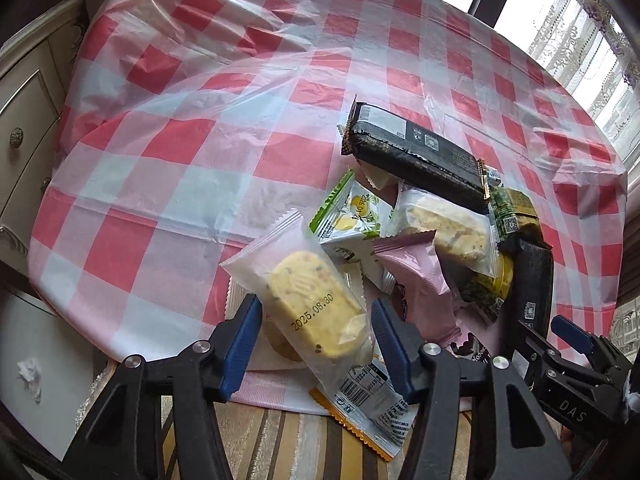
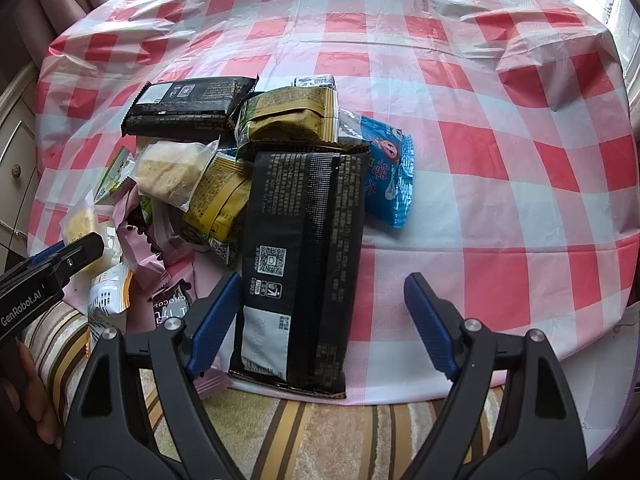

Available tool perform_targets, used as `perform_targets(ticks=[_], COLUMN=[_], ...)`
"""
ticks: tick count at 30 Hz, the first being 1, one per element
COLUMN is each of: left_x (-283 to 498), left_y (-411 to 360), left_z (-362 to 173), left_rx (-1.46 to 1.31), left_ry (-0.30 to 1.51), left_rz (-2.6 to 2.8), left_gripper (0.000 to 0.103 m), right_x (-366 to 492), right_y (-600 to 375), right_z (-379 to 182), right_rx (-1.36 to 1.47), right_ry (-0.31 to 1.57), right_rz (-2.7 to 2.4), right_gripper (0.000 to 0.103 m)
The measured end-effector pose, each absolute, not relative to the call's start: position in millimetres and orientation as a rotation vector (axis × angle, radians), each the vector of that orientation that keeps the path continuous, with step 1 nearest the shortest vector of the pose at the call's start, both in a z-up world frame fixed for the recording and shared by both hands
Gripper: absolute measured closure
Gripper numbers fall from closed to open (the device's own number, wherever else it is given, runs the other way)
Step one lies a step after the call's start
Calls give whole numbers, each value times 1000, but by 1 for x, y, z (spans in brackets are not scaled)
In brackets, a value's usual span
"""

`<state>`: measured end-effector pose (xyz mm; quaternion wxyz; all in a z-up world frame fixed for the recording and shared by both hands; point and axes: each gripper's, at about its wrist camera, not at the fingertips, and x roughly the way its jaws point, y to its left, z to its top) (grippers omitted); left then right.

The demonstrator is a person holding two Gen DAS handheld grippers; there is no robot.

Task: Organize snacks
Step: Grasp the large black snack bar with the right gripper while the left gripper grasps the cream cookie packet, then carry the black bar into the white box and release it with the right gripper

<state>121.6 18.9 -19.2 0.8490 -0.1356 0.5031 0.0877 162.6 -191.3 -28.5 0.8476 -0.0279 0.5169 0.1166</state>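
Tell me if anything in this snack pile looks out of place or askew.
The snacks lie in a jumbled, overlapping heap. The long black packet and the clear-wrapped yellow cake both stick out past the edge of the checked tablecloth. Nothing looks spilled or torn.

We read "2025.08.30" on the clear cake wrapper (image 1: pixel 316 312) between our left gripper's (image 1: pixel 316 344) pads. "DAS" stands on the right gripper's (image 1: pixel 560 340) body, off to its right. In the right view, "GenRobot.AI" runs along the left gripper, and "CHOCOL" shows upside down on a dark packet (image 2: pixel 173 309) just left of our right pads.
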Motion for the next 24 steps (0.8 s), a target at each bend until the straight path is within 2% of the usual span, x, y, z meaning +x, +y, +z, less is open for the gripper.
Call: perform_targets(ticks=[2, 13, 16, 24], left_x=[120, 102, 97, 93], left_y=[17, 19, 13, -8], left_z=[-17, -1, 10, 19], left_rx=[-276, -305, -285, -241], left_ry=[1049, 967, 933, 924], left_rz=[184, 206, 203, 160], left_gripper=[61, 64, 72, 73], right_x=[163, 145, 137, 119], right_y=[-193, -223, -235, -264], right_z=[-30, -12, -5, 9], right_rx=[-46, 71, 105, 161], right_ry=[1094, 1031, 1010, 971], right_rz=[252, 261, 262, 252], right_gripper=[49, 51, 51, 51])
